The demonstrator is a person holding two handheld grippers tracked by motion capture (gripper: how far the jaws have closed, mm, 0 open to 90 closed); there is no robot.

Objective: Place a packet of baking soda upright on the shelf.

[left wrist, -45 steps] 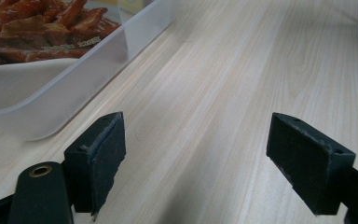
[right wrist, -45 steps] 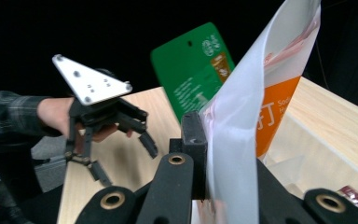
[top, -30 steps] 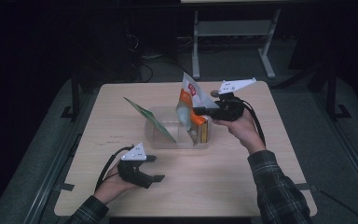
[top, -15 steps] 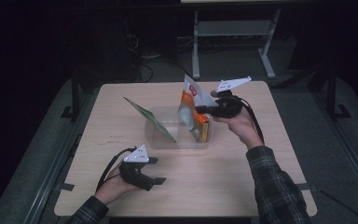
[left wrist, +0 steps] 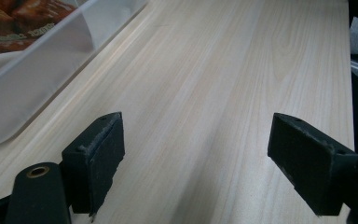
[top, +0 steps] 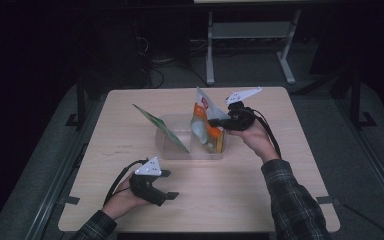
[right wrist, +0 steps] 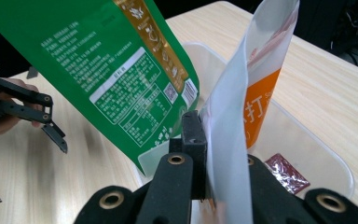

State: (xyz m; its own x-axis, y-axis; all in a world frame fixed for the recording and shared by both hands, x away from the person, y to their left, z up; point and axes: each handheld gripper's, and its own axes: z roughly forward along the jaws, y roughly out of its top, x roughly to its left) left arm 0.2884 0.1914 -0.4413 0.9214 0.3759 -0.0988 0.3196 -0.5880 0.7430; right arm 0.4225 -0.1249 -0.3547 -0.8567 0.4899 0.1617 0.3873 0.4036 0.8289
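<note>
The white-and-orange pouch (top: 203, 116) is seen just right of centre in the high view, standing upright over the right half of the clear plastic bin (top: 170, 146), its long axis running from the bin floor up toward the top of the frame. It is clamped at its edge by the right gripper (top: 215, 121), whose jaws are closed flat on the film; in the right gripper view the pouch (right wrist: 242, 121) rises straight out from between the jaws. The bin lies directly below the held pouch, so the coming move is judged to be a short lowering into it. The right gripper is plainly the nearer one; the left gripper (top: 169, 196) is held at the lower left of the high view, well apart from the bin, with its jaws spread and nothing between them.

One white-and-orange pouch is counted, and one green pouch (top: 160, 127) leaning tilted against the bin's left part. One small dark red packet (right wrist: 286, 172) is seen on the bin floor in the right gripper view. One bin and one wooden table (top: 300, 150) are counted.
</note>
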